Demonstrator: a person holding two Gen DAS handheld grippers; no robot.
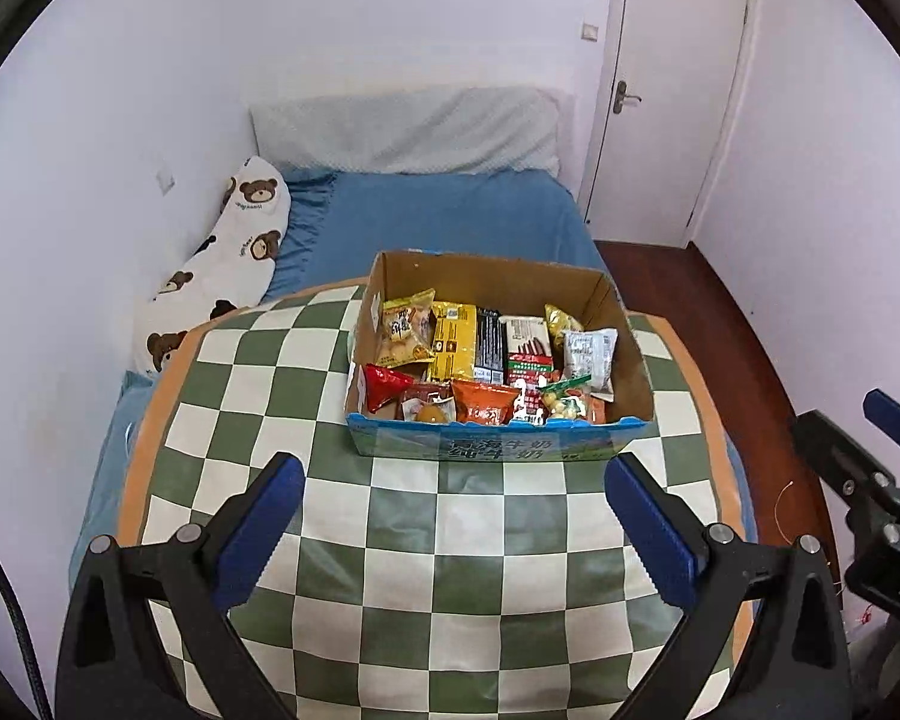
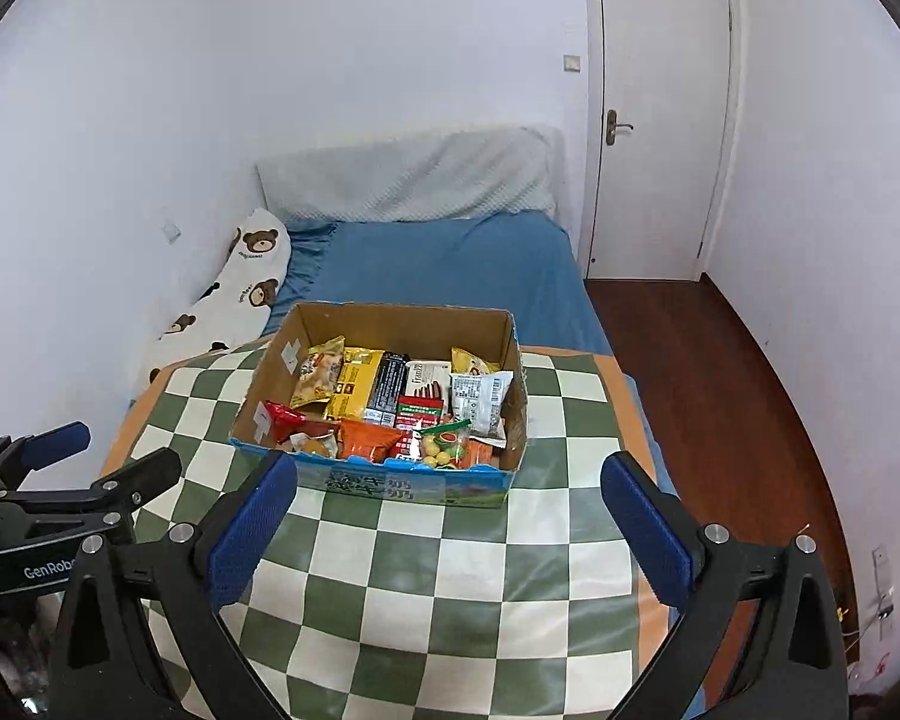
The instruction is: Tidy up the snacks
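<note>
Left wrist view: left gripper (image 1: 453,480) has its jaws wide apart and empty, and the box (image 1: 486,450) of snacks (image 1: 486,366) sits dead ahead on the checkered cloth (image 1: 426,552), long side across.

Right wrist view: right gripper (image 2: 447,486) gapes too — box (image 2: 390,483) ahead, slightly left. Looks about equally near to both.

The snacks (image 1: 486,360) lie in the box (image 1: 486,450). The box sits on the far part of the table (image 1: 450,570). The bed (image 1: 450,216) lies behind the table, far back.
</note>
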